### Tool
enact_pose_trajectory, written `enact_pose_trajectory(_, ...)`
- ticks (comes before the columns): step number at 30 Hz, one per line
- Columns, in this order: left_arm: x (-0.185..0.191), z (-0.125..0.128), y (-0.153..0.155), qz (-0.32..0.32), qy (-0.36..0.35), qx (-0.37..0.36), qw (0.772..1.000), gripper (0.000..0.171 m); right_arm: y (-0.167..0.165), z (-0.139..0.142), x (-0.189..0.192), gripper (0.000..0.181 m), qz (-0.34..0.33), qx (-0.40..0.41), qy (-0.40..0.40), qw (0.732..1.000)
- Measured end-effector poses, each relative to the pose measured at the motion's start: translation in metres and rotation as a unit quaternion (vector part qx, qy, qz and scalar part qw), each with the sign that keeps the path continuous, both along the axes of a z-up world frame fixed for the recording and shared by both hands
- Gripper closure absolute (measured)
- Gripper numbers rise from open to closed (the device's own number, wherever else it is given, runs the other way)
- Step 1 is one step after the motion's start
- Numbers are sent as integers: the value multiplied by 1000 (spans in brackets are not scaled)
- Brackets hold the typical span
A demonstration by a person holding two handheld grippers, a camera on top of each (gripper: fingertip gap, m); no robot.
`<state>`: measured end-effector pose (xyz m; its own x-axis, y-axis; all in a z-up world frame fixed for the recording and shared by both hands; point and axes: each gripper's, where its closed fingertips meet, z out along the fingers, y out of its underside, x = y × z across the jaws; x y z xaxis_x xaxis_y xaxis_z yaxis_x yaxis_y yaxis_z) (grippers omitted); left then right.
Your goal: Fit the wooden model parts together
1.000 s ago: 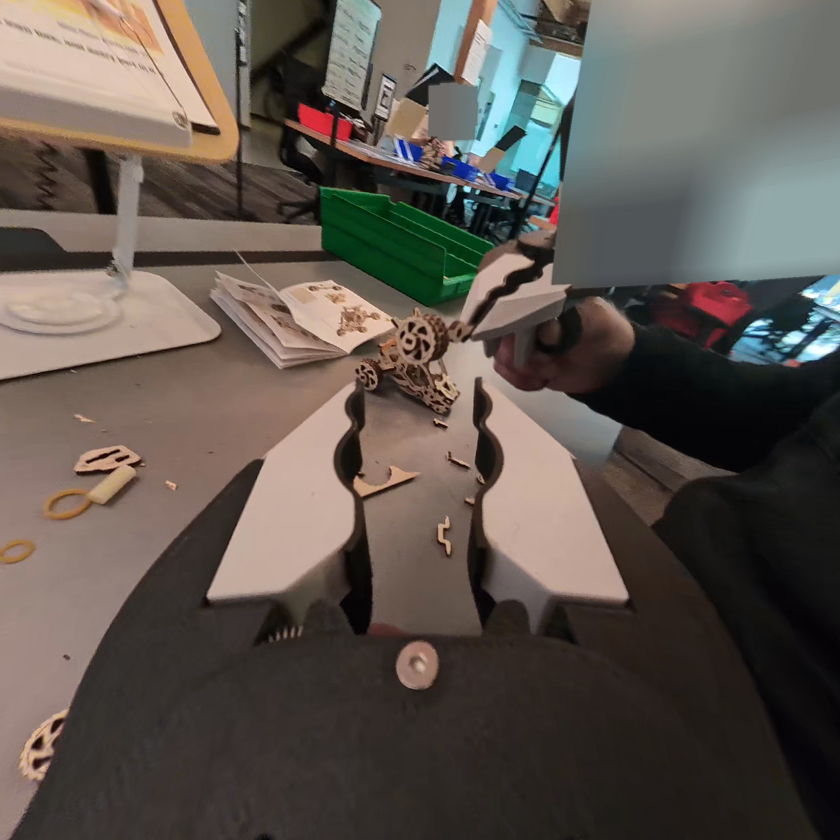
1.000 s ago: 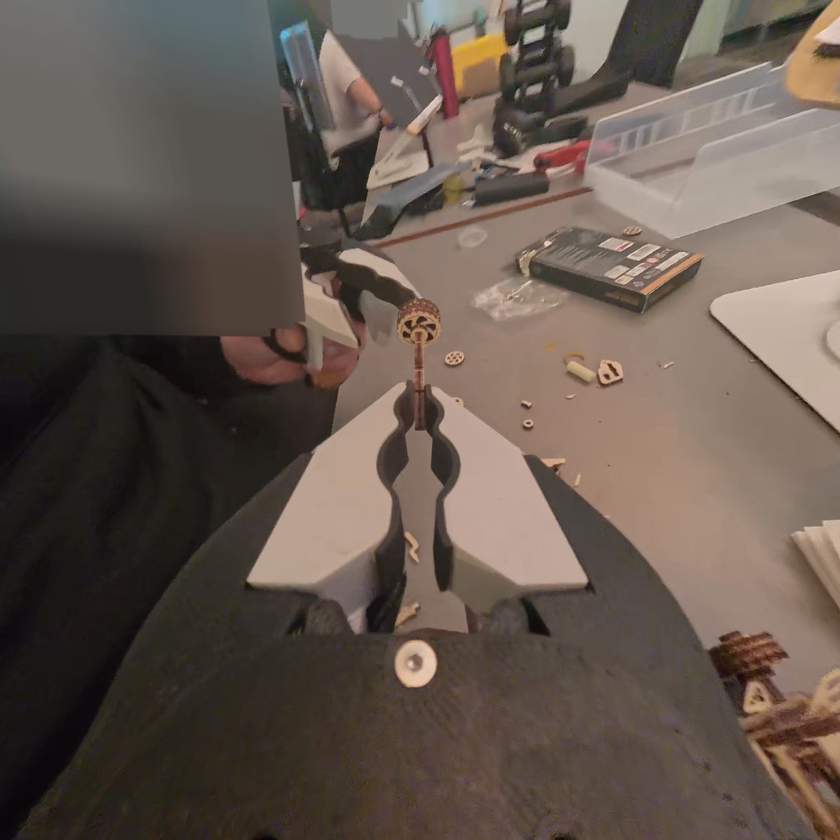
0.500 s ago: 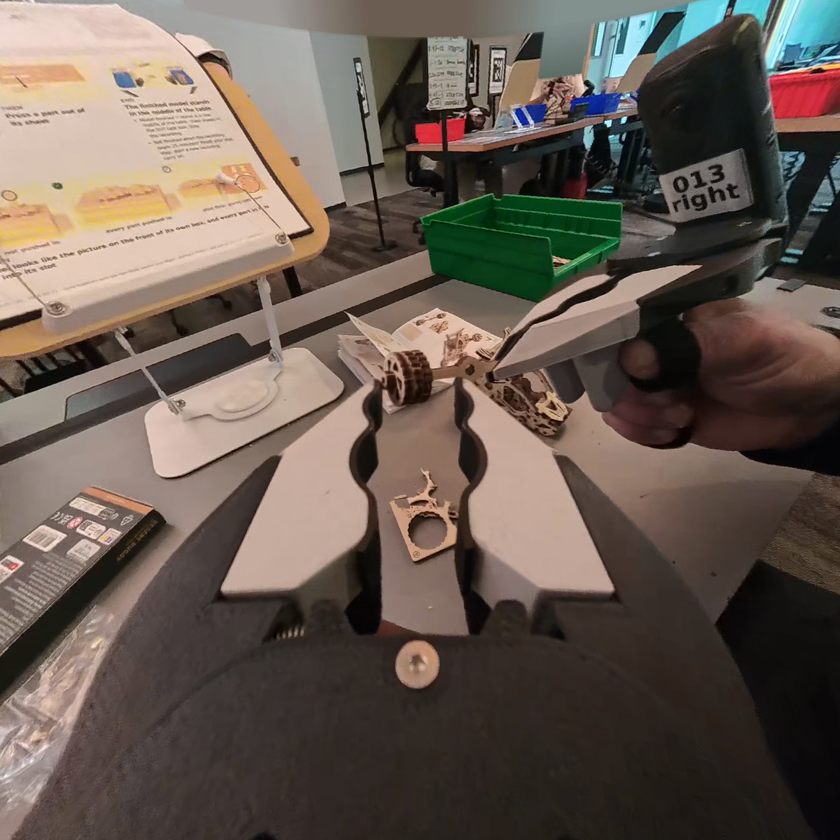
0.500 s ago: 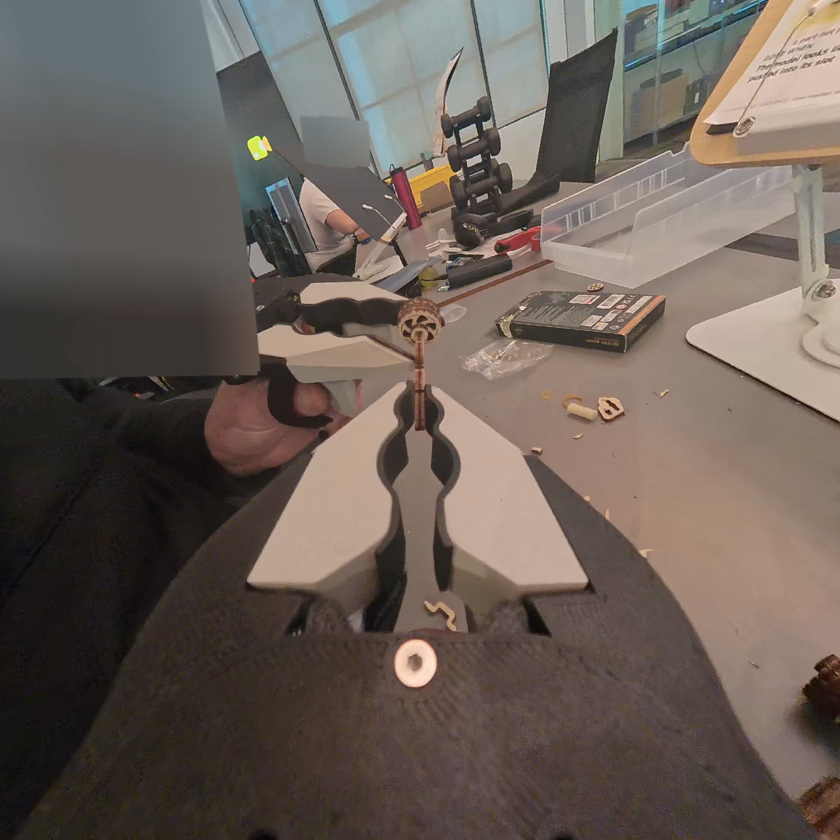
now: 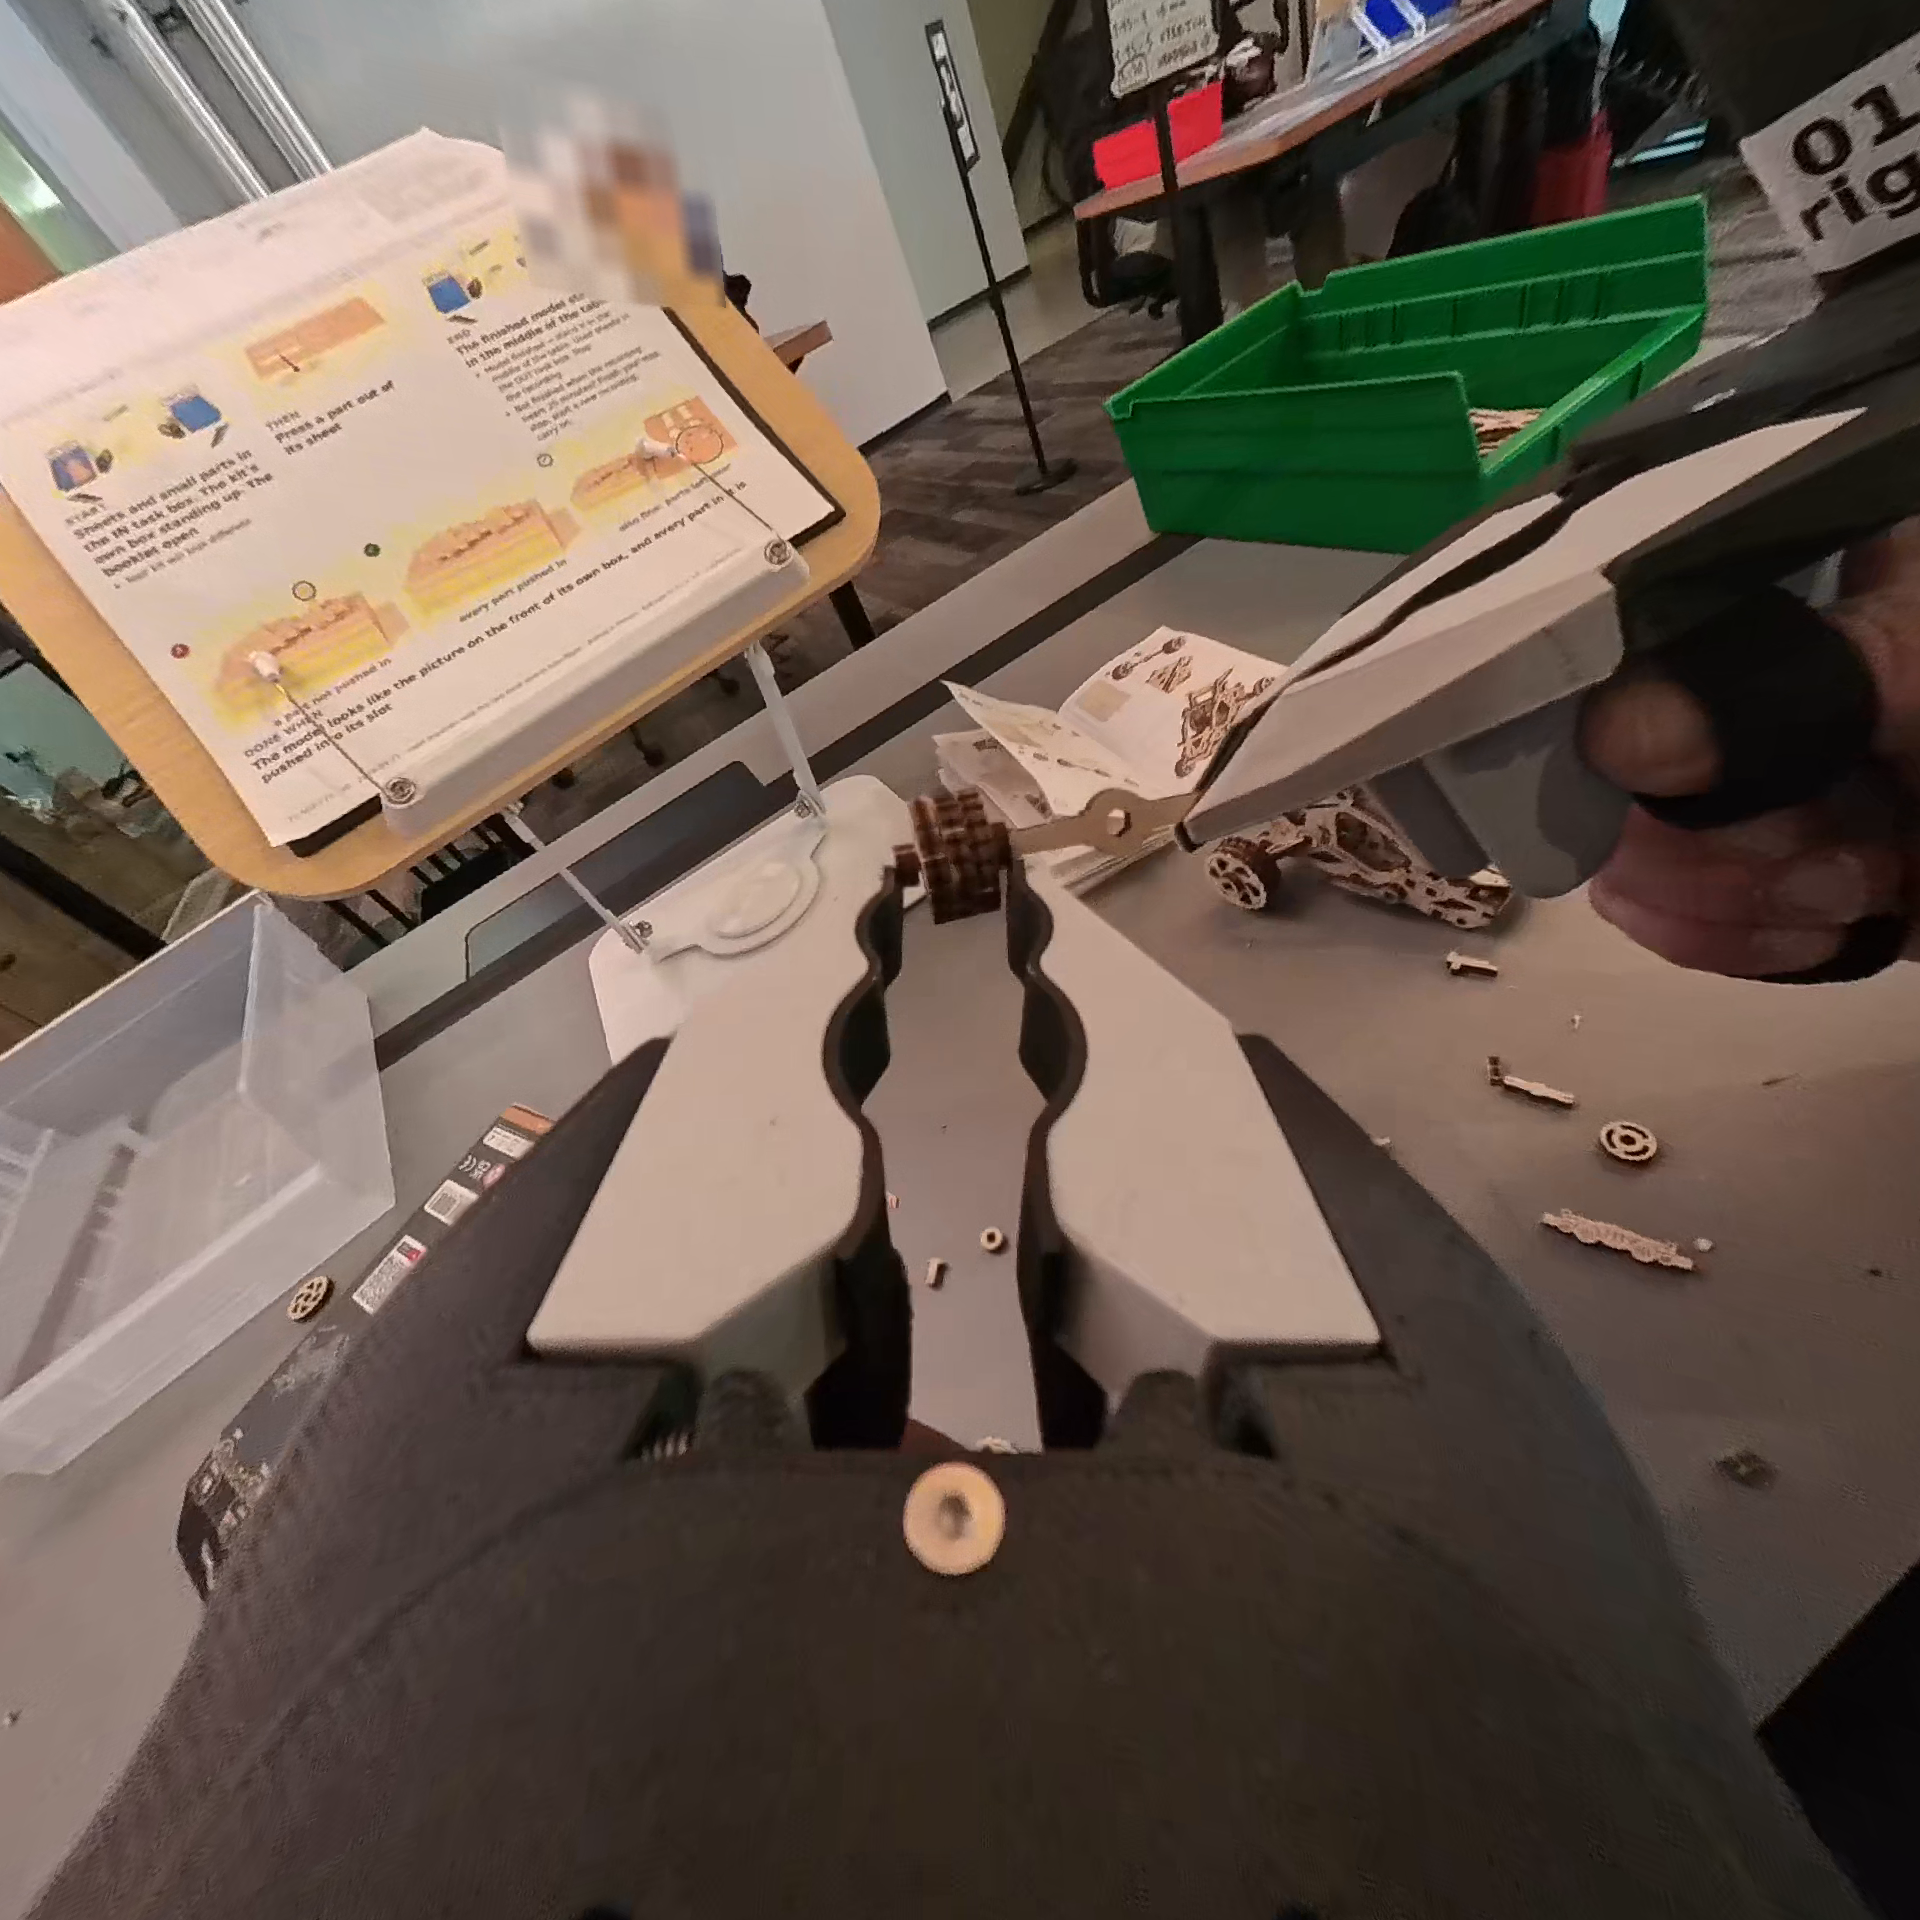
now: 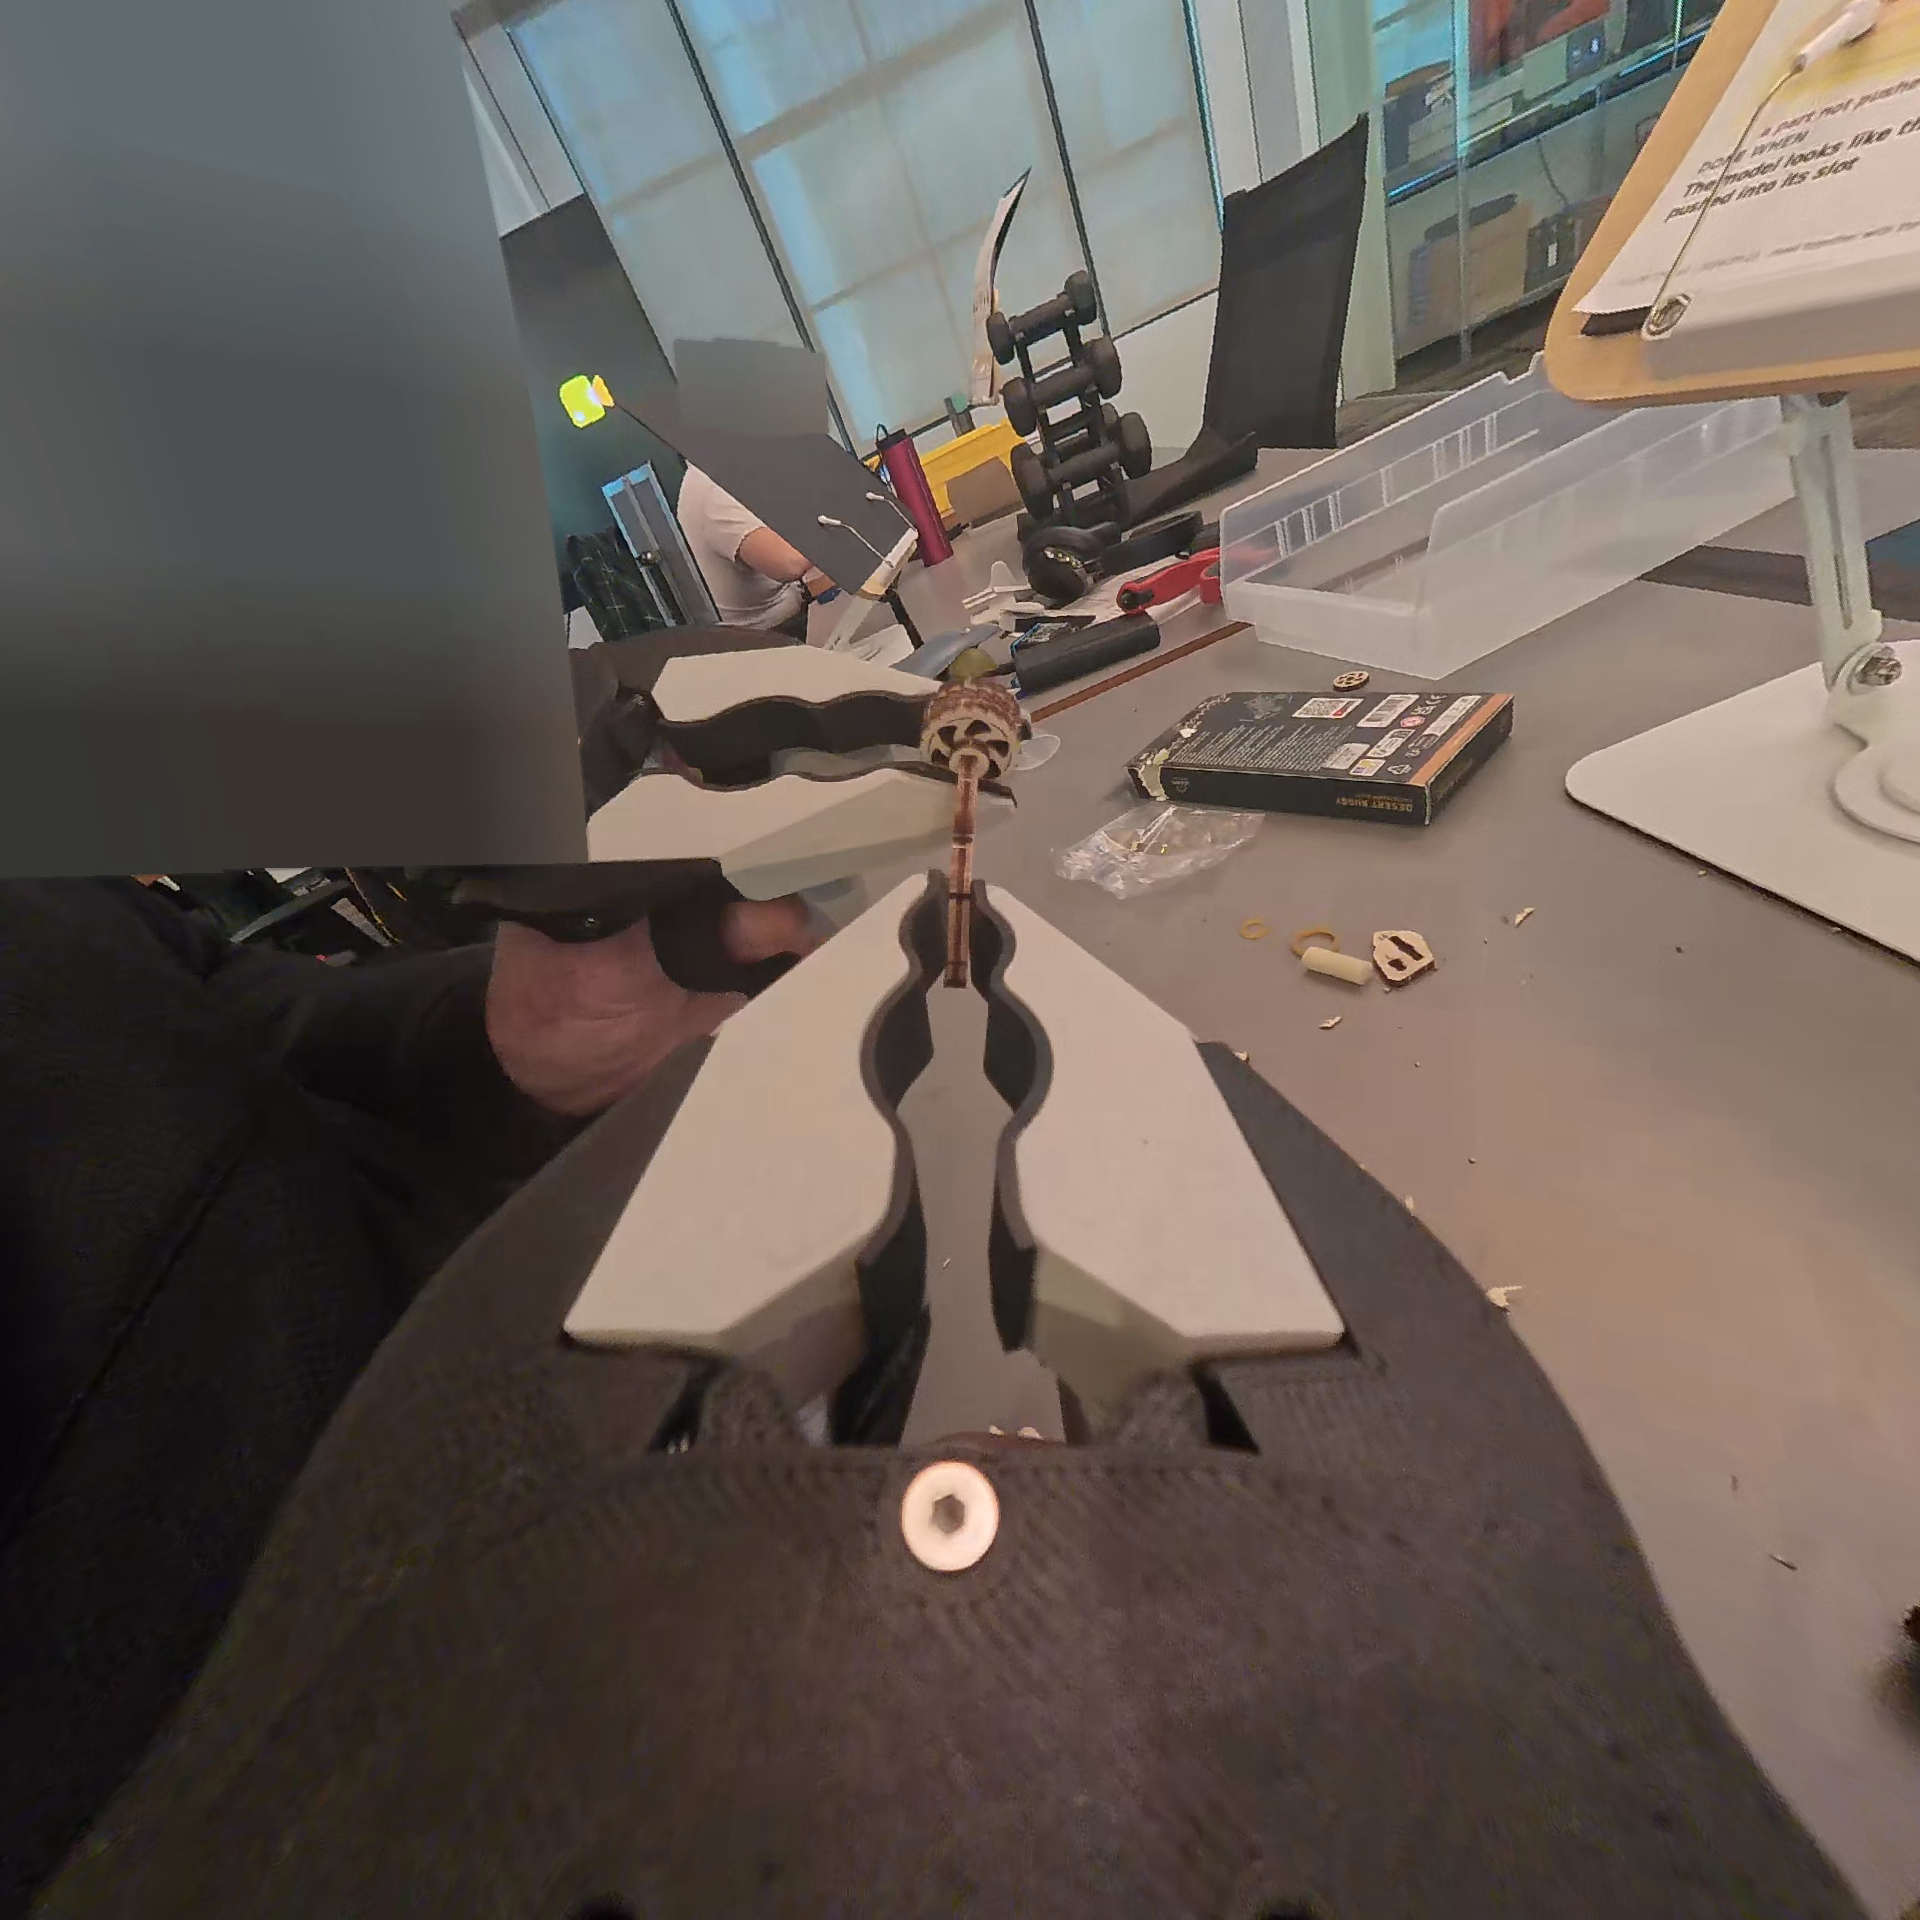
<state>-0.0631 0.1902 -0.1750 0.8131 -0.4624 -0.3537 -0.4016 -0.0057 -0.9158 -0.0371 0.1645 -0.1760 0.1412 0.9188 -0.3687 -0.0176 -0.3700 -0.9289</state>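
Observation:
My right gripper (image 6: 961,894) is shut on a thin flat wooden arm (image 6: 958,935) and holds it above the table. A small dark wooden wheel (image 6: 971,727) sits on the arm's far end. In the left wrist view the right gripper (image 5: 1195,831) comes in from the right with the arm (image 5: 1101,826). My left gripper (image 5: 954,894) has its tips against either side of the wheel (image 5: 961,847). The left gripper also shows in the right wrist view (image 6: 935,738). A part-built wooden buggy (image 5: 1351,862) stands on the grey table (image 5: 1455,1351) behind.
An open booklet (image 5: 1122,717) lies by the buggy, with a green bin (image 5: 1403,416) behind. An instruction board on a white stand (image 5: 416,468) is at the back left. A clear plastic bin (image 5: 156,1143) and a black box (image 6: 1330,758) are at the left. Loose wooden bits (image 5: 1621,1143) lie at the right. Some 4 centimetres of space lies between my two pairs of fingers.
My left gripper has swung in toward the wheel and its jaws have narrowed around it. My right gripper has kept its hold on the wooden arm and lifted it slightly.

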Motion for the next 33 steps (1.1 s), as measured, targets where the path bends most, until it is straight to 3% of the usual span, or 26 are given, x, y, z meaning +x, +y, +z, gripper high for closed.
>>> enact_pose_trajectory(9,-3,-8,2,16,40,-3,999,158,1,-4,-1,180,-2,0,-9,1000)
enact_pose_trajectory(13,-3,-4,0,-15,36,-8,999,157,2,-4,-1,181,-1,2,-10,1000)
enact_pose_trajectory(19,-4,-4,-1,-11,53,-12,998,154,3,-4,-3,181,-9,11,-22,1000)
enact_pose_trajectory(28,-4,-9,2,4,205,12,979,147,3,-5,-1,180,-12,30,-52,998)
enact_pose_trajectory(33,-4,-14,-2,-32,214,-9,976,148,5,-7,2,181,-2,33,-68,997)
